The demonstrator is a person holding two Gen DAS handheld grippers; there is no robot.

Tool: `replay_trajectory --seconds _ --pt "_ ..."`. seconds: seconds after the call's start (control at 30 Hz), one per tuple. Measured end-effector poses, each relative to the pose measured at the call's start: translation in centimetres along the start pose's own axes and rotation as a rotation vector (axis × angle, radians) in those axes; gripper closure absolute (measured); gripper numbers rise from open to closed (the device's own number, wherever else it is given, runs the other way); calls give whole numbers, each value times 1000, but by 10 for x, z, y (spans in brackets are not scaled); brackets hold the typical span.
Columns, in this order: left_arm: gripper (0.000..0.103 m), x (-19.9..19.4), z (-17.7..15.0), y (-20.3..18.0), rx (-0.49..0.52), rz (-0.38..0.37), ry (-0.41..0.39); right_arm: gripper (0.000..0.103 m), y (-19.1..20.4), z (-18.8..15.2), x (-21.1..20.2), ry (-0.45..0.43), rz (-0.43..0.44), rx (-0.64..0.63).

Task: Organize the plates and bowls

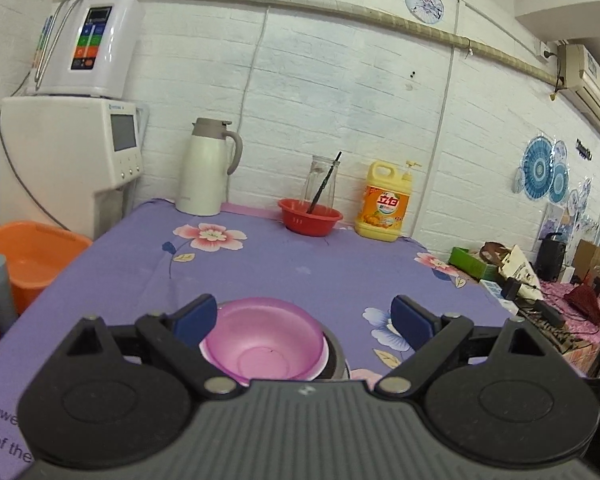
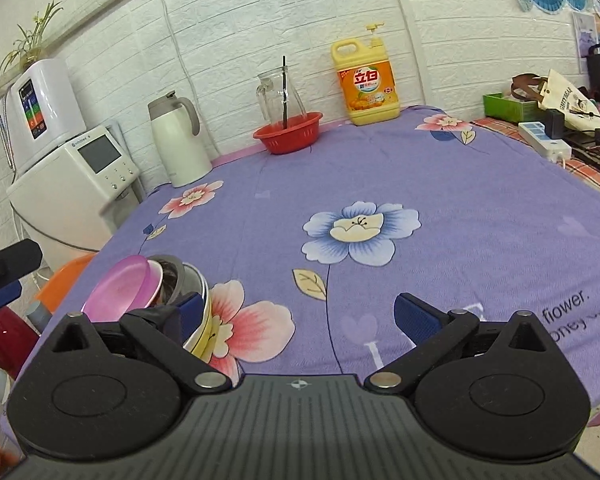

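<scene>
Left gripper point(image 1: 304, 316) released, jaws wide, nothing grasped. Right gripper point(image 2: 298, 314) released too. Pink bowl point(image 1: 264, 342) nested atop metal bowl point(image 2: 180, 276), lower centre of left frame, on counter point(image 1: 300, 264).

Along the white brick wall stand a cream thermos jug point(image 1: 208, 168), a red basket point(image 1: 310, 222) before a glass pitcher point(image 1: 323, 178), and a yellow detergent bottle point(image 1: 386, 202), all on a purple floral tablecloth point(image 2: 460, 208).

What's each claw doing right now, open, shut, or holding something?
Left claw: open, holding nothing; the pink bowl sits between its fingers, ungripped.
Right claw: open, empty.
</scene>
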State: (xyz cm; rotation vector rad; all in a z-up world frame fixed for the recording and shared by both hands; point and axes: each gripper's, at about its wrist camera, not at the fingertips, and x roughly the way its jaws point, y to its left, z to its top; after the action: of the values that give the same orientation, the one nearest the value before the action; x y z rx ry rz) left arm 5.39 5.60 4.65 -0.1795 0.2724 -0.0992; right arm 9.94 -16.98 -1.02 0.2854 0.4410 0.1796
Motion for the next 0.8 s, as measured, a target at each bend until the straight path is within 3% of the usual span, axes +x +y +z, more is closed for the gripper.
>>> replay_trajectory --seconds 0.23,0.47,0.8 --pt "10 -8 -28 4 -75 -16 94 0 12 -20 -4 36 -1 -72" --pt "10 -24 -44 3 -93 49 93 0 16 -41 -15 59 -47 -125" --pt "10 -62 -59 -9 -64 49 50 0 21 -61 -58 -59 -89 -166"
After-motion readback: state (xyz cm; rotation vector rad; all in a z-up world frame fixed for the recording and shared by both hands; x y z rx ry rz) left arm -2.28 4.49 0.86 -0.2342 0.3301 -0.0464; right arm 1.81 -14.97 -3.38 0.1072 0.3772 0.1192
